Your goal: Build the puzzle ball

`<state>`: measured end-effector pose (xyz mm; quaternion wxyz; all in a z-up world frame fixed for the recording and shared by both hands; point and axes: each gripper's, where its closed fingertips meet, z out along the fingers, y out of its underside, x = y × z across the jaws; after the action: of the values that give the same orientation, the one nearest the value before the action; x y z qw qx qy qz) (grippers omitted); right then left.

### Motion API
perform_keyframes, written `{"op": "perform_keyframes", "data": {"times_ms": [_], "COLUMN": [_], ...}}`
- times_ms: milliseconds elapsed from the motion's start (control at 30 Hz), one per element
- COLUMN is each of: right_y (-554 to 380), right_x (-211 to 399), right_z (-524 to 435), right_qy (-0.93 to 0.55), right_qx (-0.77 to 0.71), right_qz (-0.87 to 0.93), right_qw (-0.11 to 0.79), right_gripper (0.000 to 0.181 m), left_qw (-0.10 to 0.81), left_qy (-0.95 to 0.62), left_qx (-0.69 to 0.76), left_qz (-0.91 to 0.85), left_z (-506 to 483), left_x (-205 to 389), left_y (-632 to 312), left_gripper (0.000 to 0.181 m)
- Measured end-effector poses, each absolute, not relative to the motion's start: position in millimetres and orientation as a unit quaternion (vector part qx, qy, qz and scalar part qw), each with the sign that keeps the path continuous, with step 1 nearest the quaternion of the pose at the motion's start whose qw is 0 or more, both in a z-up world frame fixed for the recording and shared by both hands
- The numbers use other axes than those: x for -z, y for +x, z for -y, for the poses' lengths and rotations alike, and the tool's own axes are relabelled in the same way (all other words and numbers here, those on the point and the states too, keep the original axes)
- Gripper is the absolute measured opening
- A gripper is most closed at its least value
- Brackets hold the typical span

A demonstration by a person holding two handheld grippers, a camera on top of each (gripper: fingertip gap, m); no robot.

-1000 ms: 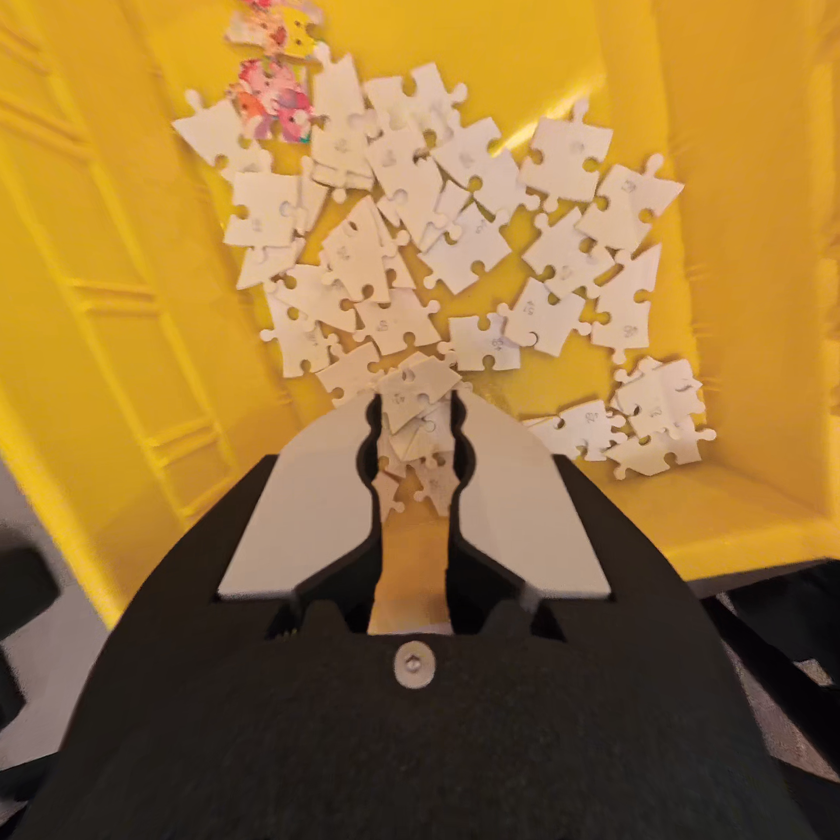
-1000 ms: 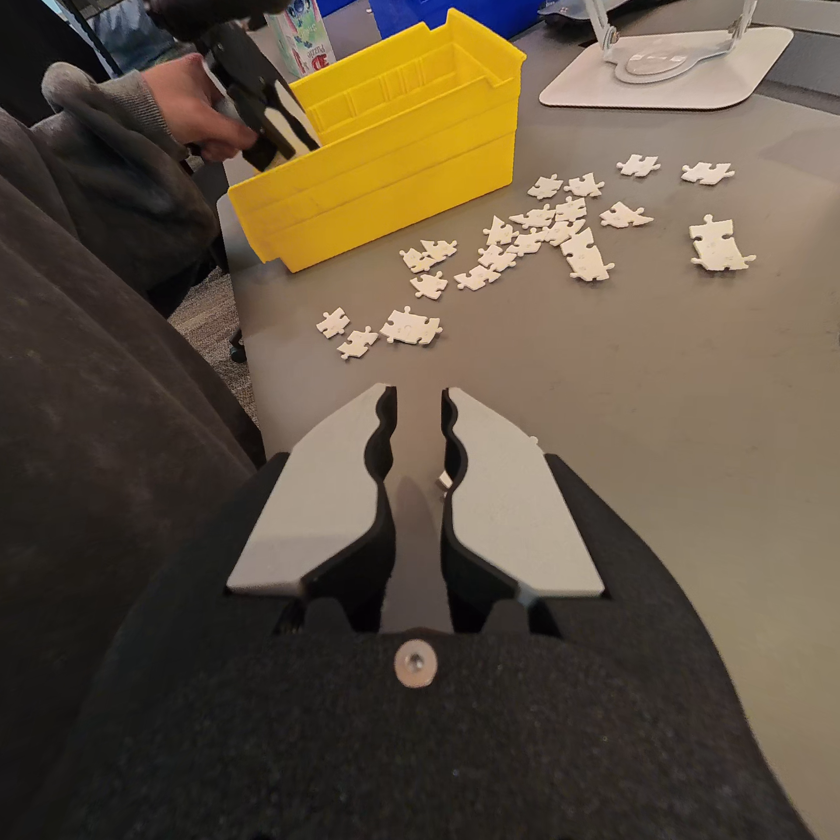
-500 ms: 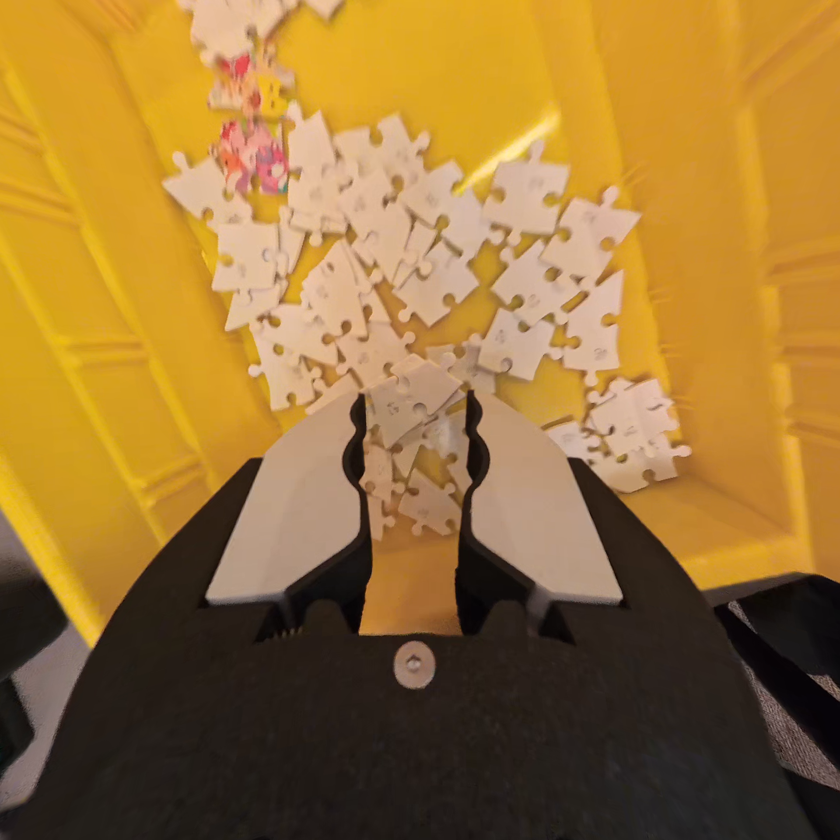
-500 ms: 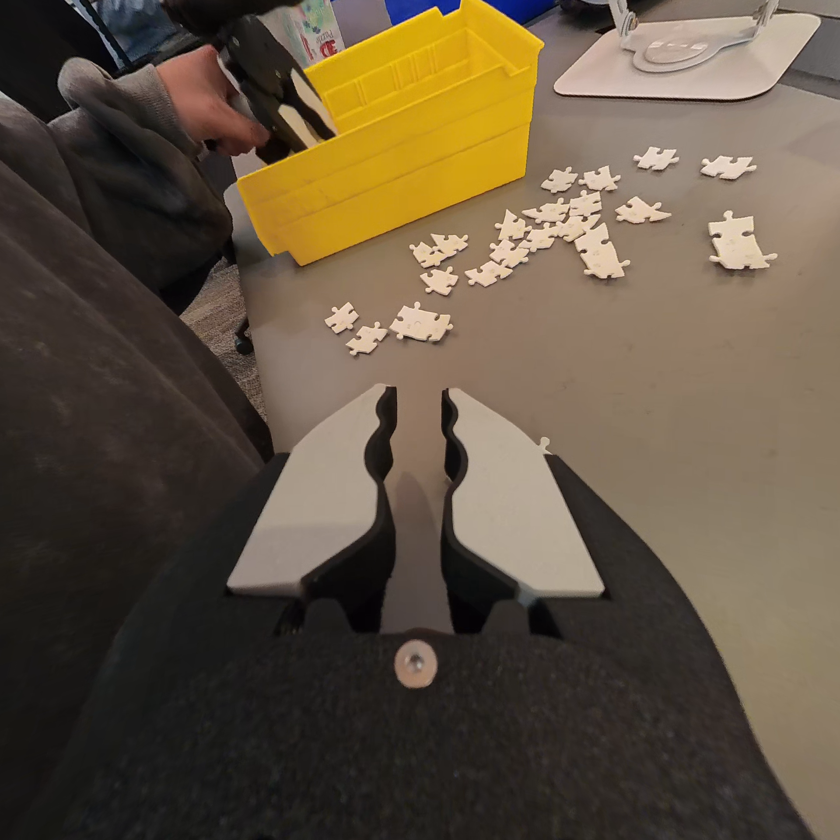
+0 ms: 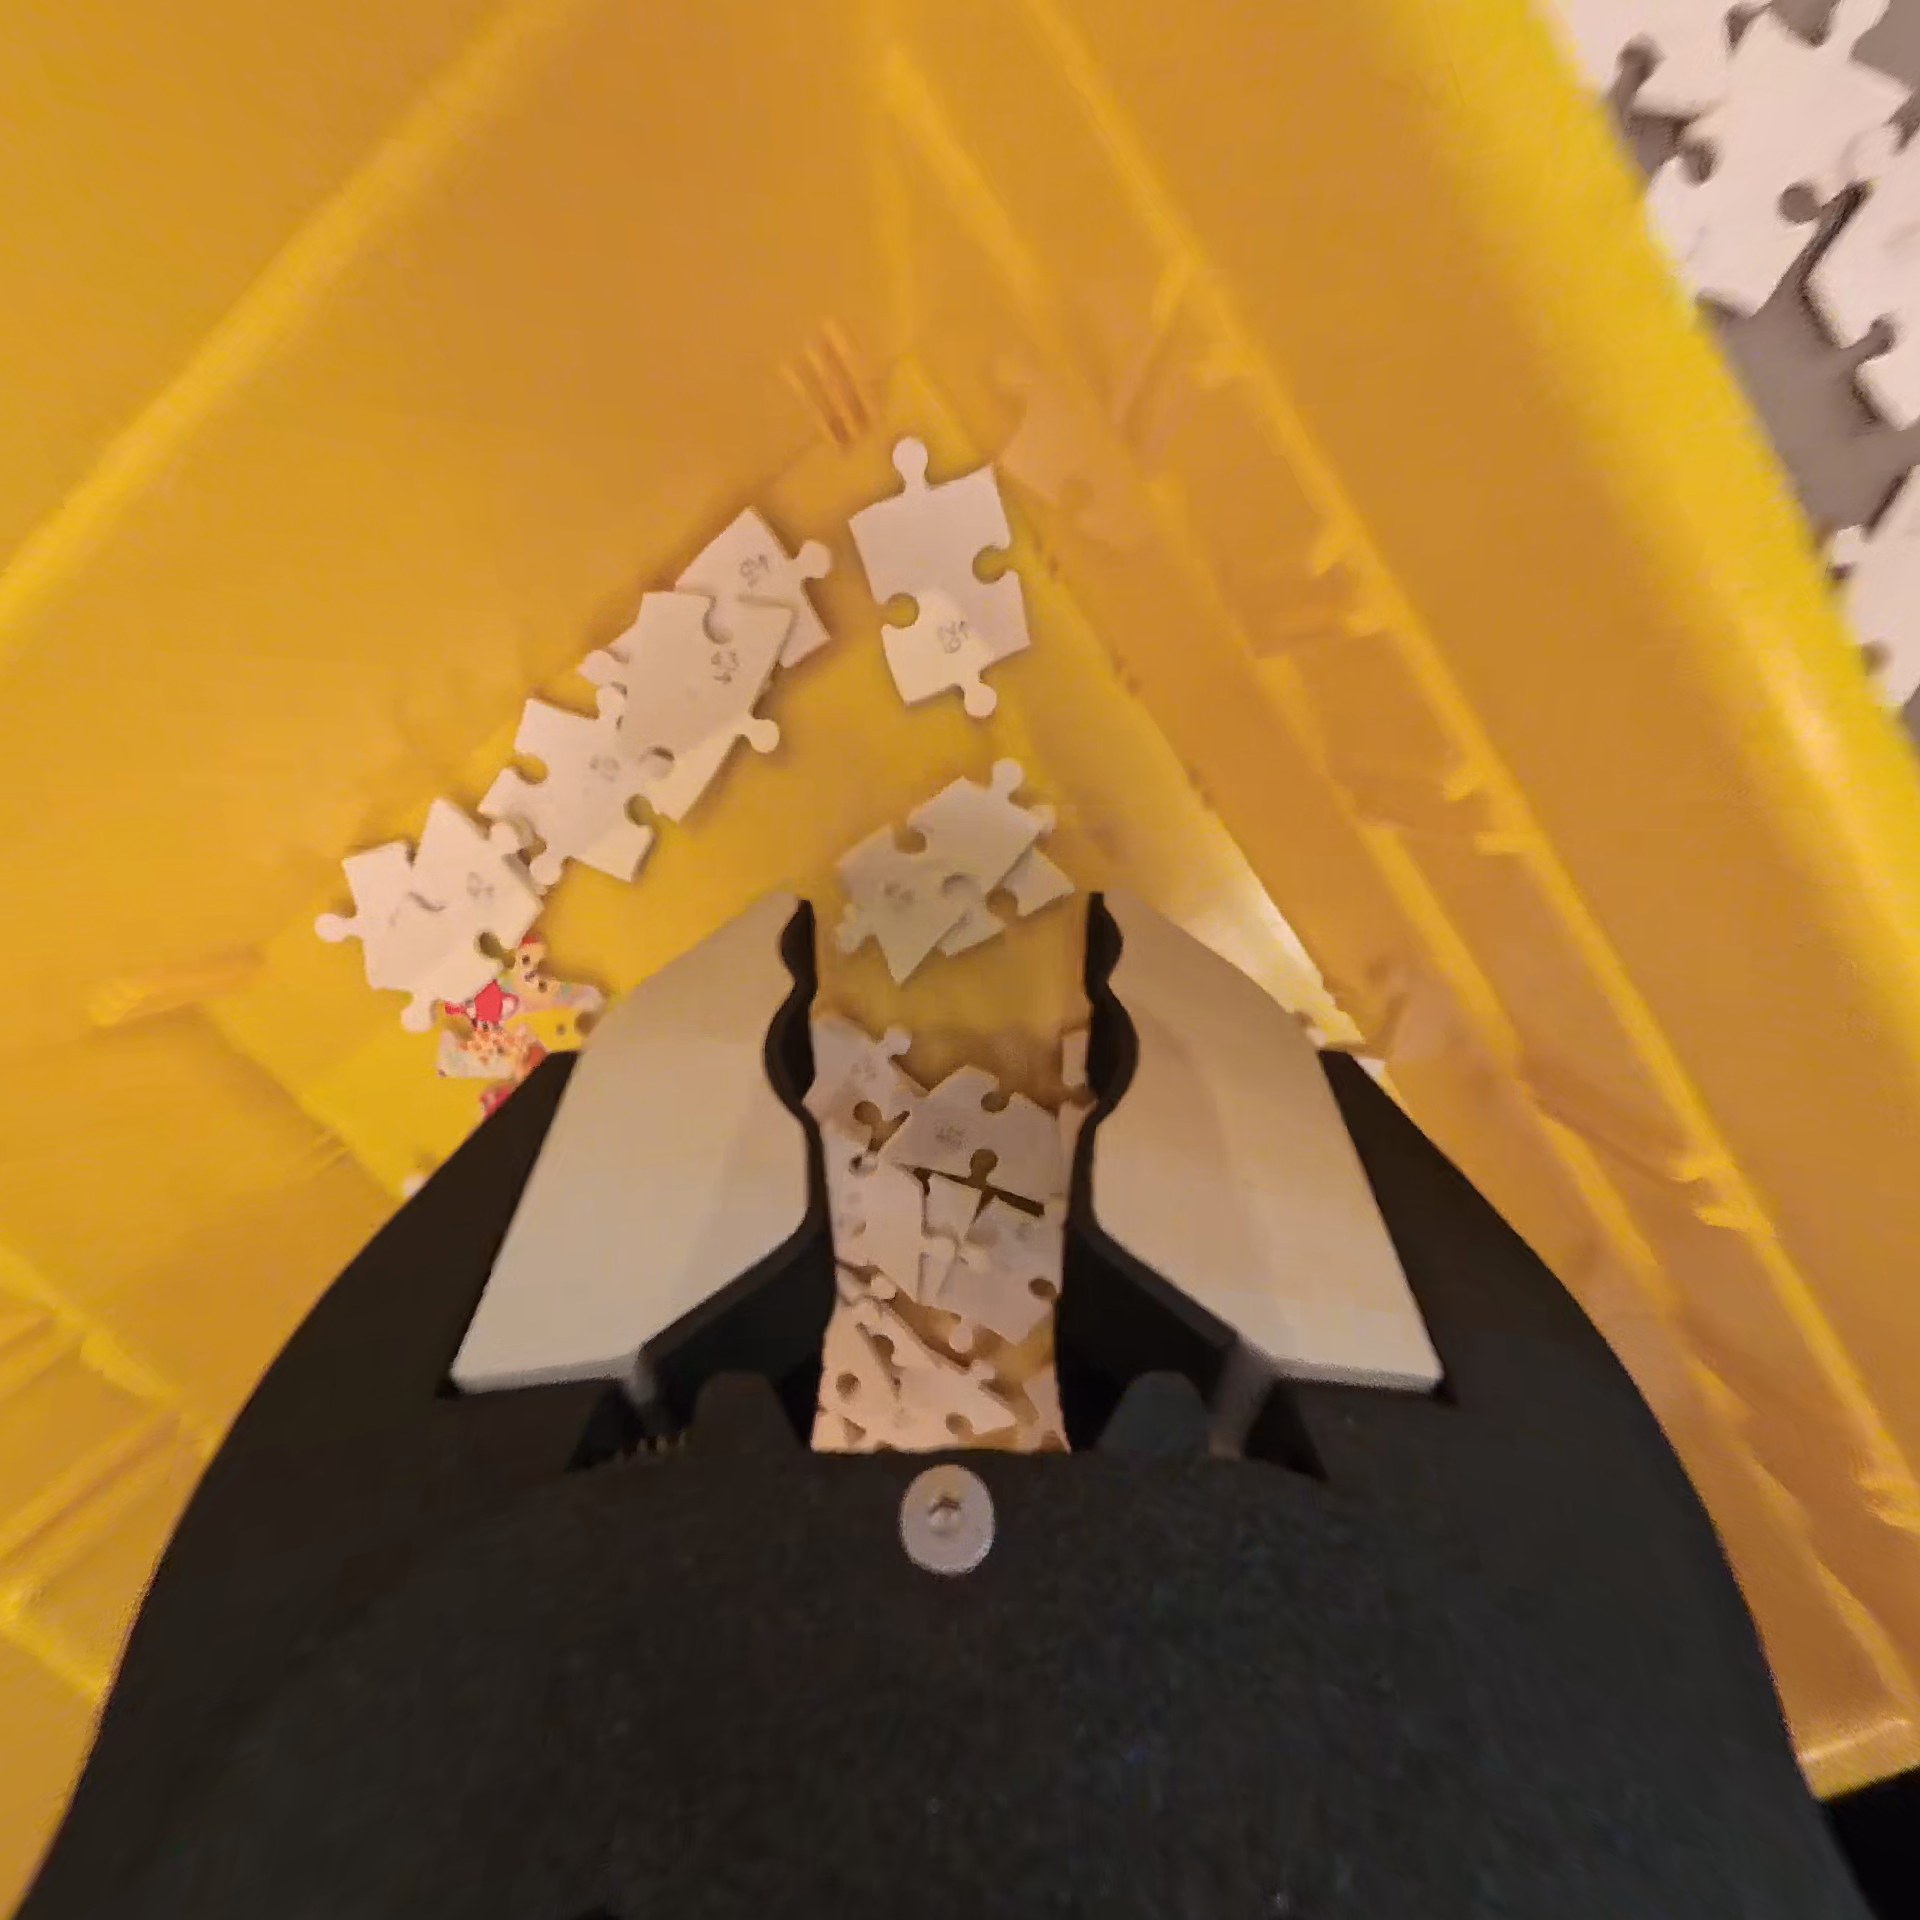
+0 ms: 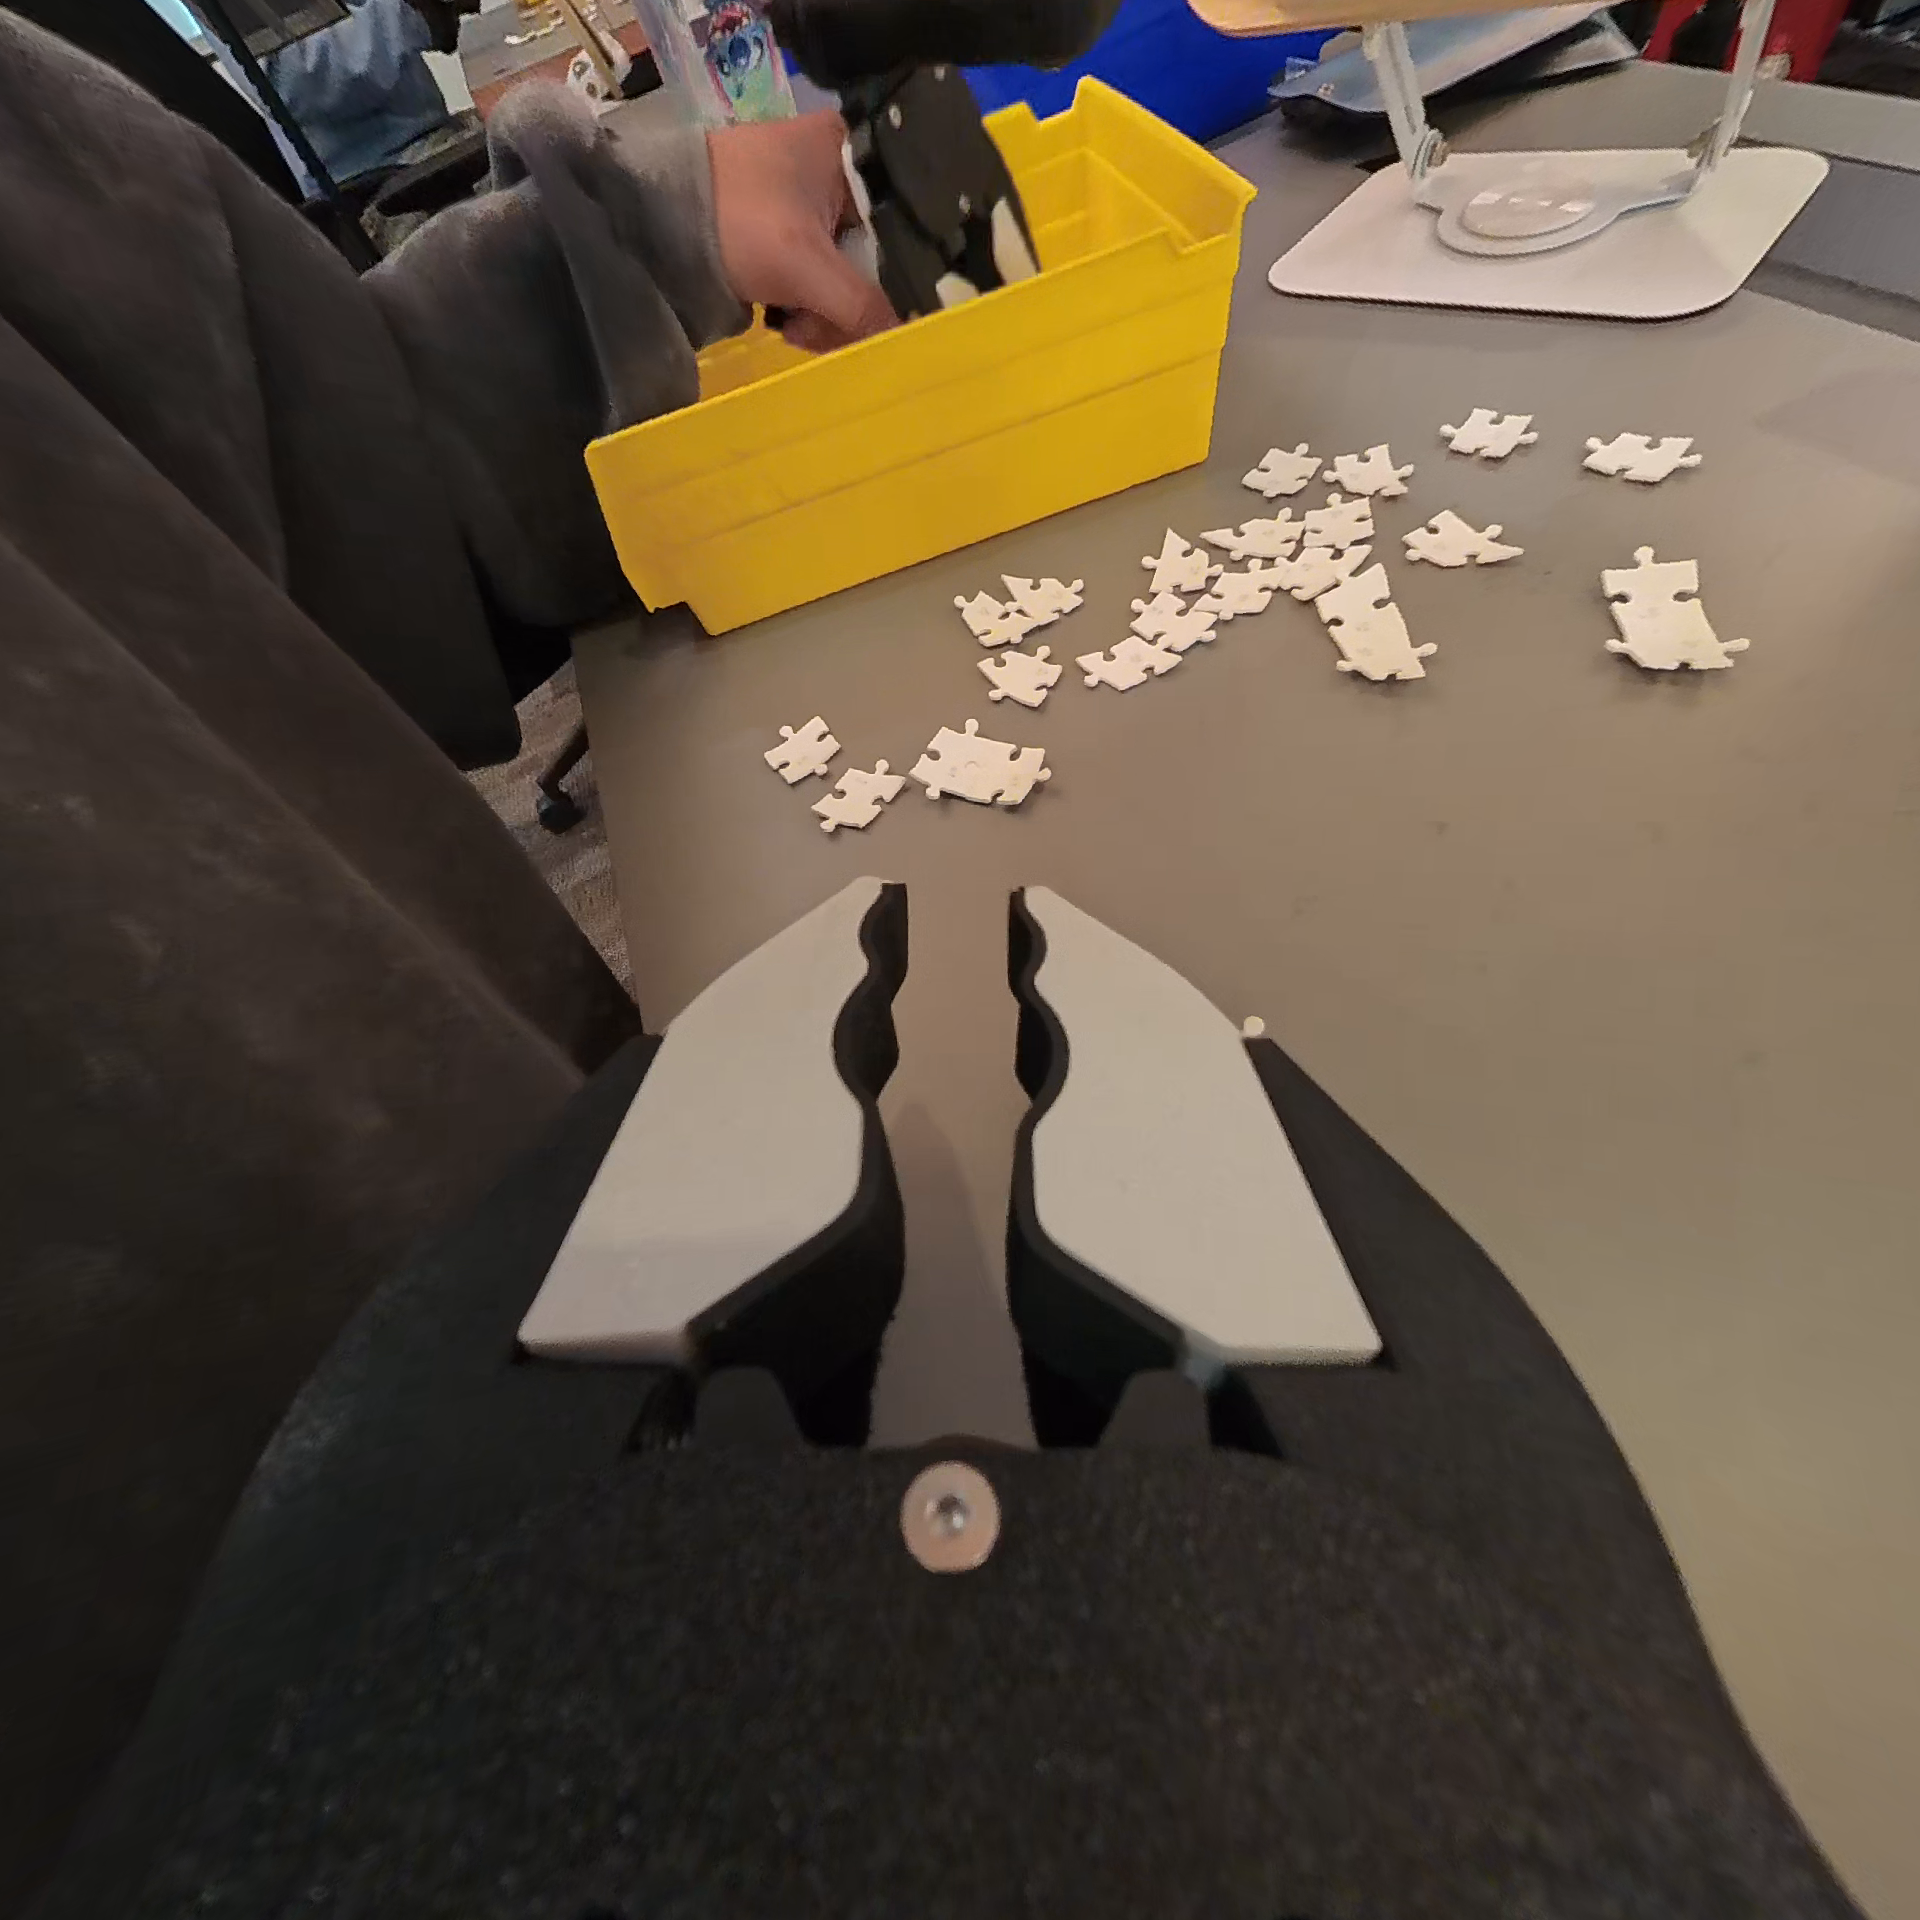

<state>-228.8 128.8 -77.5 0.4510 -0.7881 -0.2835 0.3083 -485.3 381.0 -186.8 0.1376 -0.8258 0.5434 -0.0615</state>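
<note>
White puzzle pieces (image 5: 940, 582) lie face down inside the yellow bin (image 5: 1351, 520), with a heap (image 5: 945, 1195) under my left gripper (image 5: 945, 909). That gripper is open, low in the bin, with nothing clamped between its fingers. One coloured piece (image 5: 499, 1023) peeks out at its left finger. In the right wrist view the left gripper (image 6: 935, 208) is dipped in the bin (image 6: 935, 457), held by a hand (image 6: 790, 229). My right gripper (image 6: 956, 894) hovers over the grey table (image 6: 1455, 1039), slightly open and empty. Loose pieces (image 6: 1247, 582) lie scattered beyond it.
Small joined groups of pieces (image 6: 1371, 623) (image 6: 1668, 613) (image 6: 982, 769) lie on the table. A white stand base (image 6: 1538, 229) sits at the back right. A dark sleeve (image 6: 208, 727) fills the left, beside the table's left edge. Spacing between my two grippers at the tips: around 40 centimeters. The coloured piece (image 5: 499, 1023) lies some 6 centimeters from my left tips, 45 centimeters from my right tips.
My left gripper has moved deeper into the bin and farther along it, and its jaws have opened wider. My right gripper has shifted only slightly and keeps the same gap.
</note>
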Motion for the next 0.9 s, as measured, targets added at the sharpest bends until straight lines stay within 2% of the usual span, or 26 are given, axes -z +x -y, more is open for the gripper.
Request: {"op": "perform_keyframes", "data": {"times_ms": [67, 100, 300, 467, 633, 733, 900], "right_y": [-225, -223, -212, -212, -210, -208, -209], "right_x": [77, 77, 80, 81, 78, 79, 77], "right_z": [-129, -129, -131, -130, -131, -132, -131], "right_qy": [-0.787, -0.787, -0.787, -0.785, -0.783, -0.783, -0.780], "right_qx": [-0.312, -0.313, -0.319, -0.325, -0.324, -0.324, -0.327], "right_qz": [0.276, 0.274, 0.262, 0.275, 0.270, 0.269, 0.274], "right_qw": [0.455, 0.456, 0.459, 0.450, 0.457, 0.457, 0.458], "right_gripper": [0.018, 0.018, 0.018, 0.018, 0.018, 0.018, 0.017], "left_qw": [0.146, 0.154, 0.215, 0.188, 0.194, 0.193, 0.196], "left_qy": [-0.842, -0.853, -0.901, -0.926, -0.930, -0.925, -0.916], "left_qx": [0.048, 0.045, 0.021, 0.068, 0.049, 0.044, 0.030], "left_qz": [-0.517, -0.496, -0.377, -0.321, -0.308, -0.324, -0.349], "left_z": [-378, -374, -340, -334, -337, -334, -331], "left_x": [186, 182, 171, 186, 188, 187, 187], "left_y": [-500, -509, -552, -548, -548, -546, -549], "left_gripper": [0.065, 0.066, 0.059, 0.065, 0.053, 0.022, 0.015]}}
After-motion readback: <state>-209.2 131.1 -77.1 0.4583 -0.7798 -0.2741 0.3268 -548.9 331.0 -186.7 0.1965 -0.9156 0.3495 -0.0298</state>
